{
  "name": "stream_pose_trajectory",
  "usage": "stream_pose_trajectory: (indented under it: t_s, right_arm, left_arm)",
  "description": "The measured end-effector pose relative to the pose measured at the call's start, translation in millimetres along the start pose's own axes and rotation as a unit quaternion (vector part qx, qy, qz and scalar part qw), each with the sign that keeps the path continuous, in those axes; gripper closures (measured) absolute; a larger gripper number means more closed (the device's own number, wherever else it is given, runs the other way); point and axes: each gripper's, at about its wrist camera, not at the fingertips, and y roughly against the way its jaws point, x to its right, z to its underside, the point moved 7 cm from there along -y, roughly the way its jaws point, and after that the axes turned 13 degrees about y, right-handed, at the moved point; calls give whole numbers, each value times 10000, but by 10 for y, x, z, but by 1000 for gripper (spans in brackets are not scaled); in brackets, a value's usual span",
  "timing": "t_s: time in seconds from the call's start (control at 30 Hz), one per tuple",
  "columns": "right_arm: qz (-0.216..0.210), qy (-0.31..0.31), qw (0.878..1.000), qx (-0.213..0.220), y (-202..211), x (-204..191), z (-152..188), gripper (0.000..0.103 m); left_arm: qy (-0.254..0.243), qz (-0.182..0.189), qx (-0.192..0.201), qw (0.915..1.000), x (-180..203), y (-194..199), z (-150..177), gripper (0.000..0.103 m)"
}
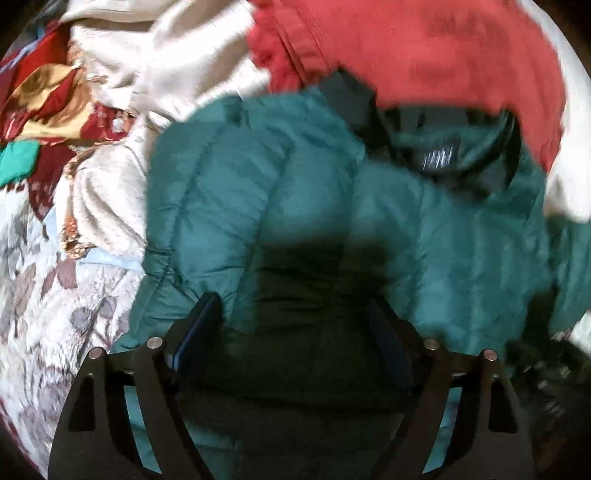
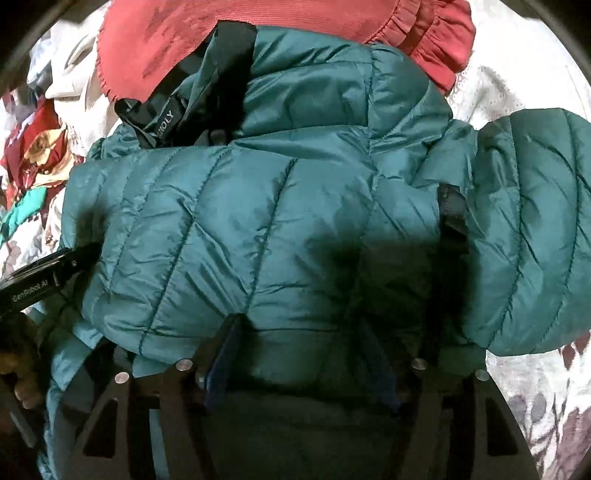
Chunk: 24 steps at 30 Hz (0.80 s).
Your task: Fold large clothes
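A teal quilted puffer jacket [image 1: 295, 206] lies on a floral bed cover and fills both views [image 2: 258, 221]. Its black collar lining with a label [image 2: 162, 118] faces up at the far side. One sleeve [image 2: 532, 229] sticks out to the right. My left gripper [image 1: 291, 317] is open just above the jacket's near part, jaws wide apart. My right gripper [image 2: 299, 332] is open too, its fingers low over the jacket's near edge. The left gripper's body [image 2: 40, 280] shows at the left edge of the right wrist view.
A red garment [image 1: 424, 51] lies beyond the jacket, also in the right wrist view [image 2: 221, 33]. A cream garment [image 1: 155, 74] and a red patterned cloth [image 1: 48, 99] lie to the left. The floral bed cover [image 1: 48, 295] shows at both sides [image 2: 546, 398].
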Motion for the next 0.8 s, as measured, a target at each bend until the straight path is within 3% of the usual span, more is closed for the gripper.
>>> stream_pose_trajectory:
  t_s: [0.1,0.17,0.33,0.4,0.5,0.63,0.73,0.8]
  right_arm:
    - [94,-9,9998,199,274,93,36,40]
    - [381,-24,9983,446,559,231,33,40]
    - [1493,-795,9815,902,1215,1134,294,40]
    - [1719,-1157,9732,995,1433,1557,486,40]
    - [1746,-1642,9654,1025,1743,2439,801,40]
    - [1803,-2001,9587,912,1902,3298,803,40]
    - [1657,-2491,9475,1128,1931,3787,805,40]
    - [1427,-2633,9479,1088,1762,3941,728,40]
  left_arm:
    - [51,259,387,9989,75,245,-92,20]
    - [-136,409,497,9978,170,324,-87,20]
    - [-339,644,46,9973,404,372,235,20]
    - [-401,724,-18,9966,514,423,343,20]
    - [-576,761,82,9954,673,513,432,20]
    - [-676,763,202,9946,730,549,446,20]
    - [-621,729,165,9953,693,462,413,20]
    - [-590,693,86,9958,674,387,408,20]
